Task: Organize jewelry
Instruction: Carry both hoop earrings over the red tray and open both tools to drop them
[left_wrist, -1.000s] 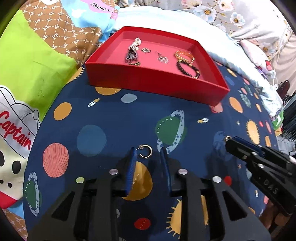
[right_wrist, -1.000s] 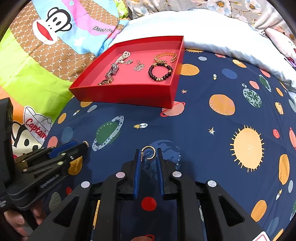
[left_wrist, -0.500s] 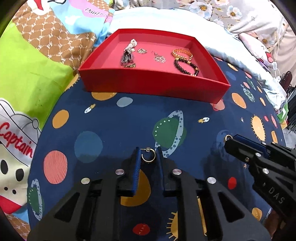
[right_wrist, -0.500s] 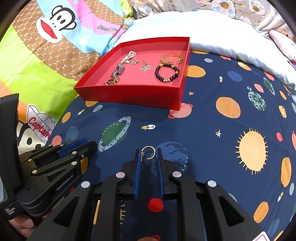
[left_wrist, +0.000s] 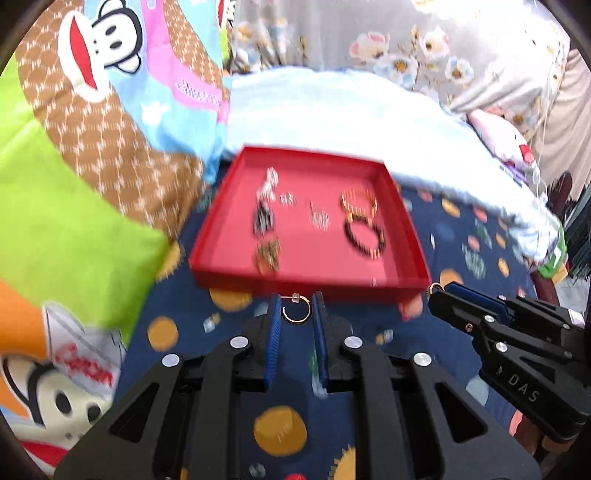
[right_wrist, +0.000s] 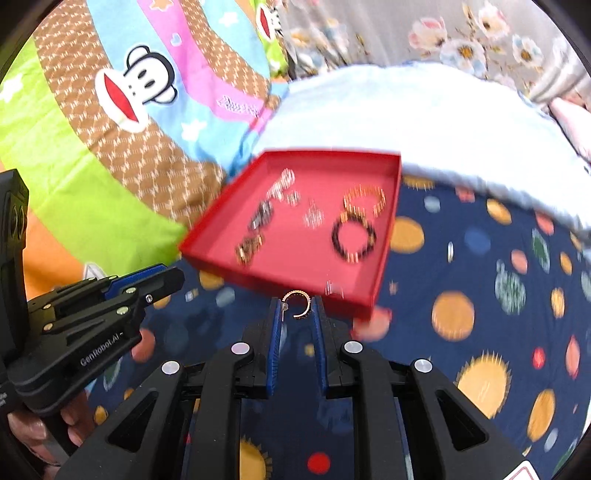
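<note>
Left gripper (left_wrist: 296, 309) and right gripper (right_wrist: 296, 309), each now pinching a gold hoop earring (left_wrist: 295, 313) (right_wrist: 297, 305), have lifted off the blanket (right_wrist: 461, 277) toward the red tray (left_wrist: 406, 236); delivery presumably follows

Both views bright w/ even, soft light, no hard shadows or glare, but motion blur smears the far red tray (left_wrist: 306, 284) and bedding (right_wrist: 461, 229), near gripper bodies stay sharp, fisheye bends edges into dark corners.
</note>
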